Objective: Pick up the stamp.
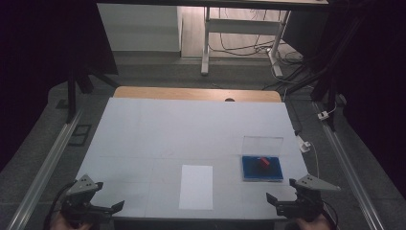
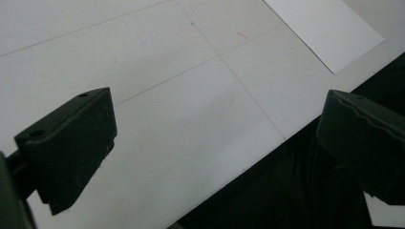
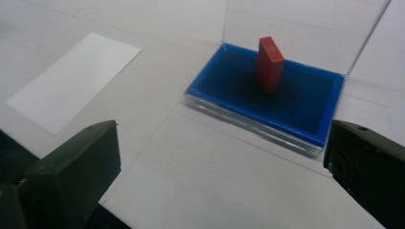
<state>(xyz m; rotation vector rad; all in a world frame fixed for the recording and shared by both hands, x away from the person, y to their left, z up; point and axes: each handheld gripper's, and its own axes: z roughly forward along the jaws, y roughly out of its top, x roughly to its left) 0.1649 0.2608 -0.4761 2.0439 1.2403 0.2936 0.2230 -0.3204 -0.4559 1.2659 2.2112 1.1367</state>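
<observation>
Red block (image 3: 270, 64) stands upright on its end in the blue tray (image 3: 224, 90) of an open case, whose clear lid (image 3: 305, 28) rises behind it. Seen along the right gripper (image 3: 222, 171), the block and tray lie ahead of the two jaws, beyond their tips and toward the right-hand jaw, with bare white table (image 3: 210, 181) between the tips and the tray's near edge. Those jaws stand wide apart with nothing between them, and neither touches the case. A white sheet of paper (image 3: 71, 78) lies flat ahead of the left-hand jaw, well apart from the tray.

From above, the right gripper (image 1: 293, 194) hangs at the near edge of the table (image 1: 158, 139), just short of the tray (image 1: 249, 173), with the block (image 1: 263, 162) past its tips. The left gripper (image 1: 106, 196) is at the near edge too, on the far side of the paper (image 1: 196, 187) from the case.

Along the left gripper (image 2: 217, 138), the jaws are also spread wide and empty, over the table edge, with a corner of the paper (image 2: 325, 31) ahead toward the right-hand jaw.
</observation>
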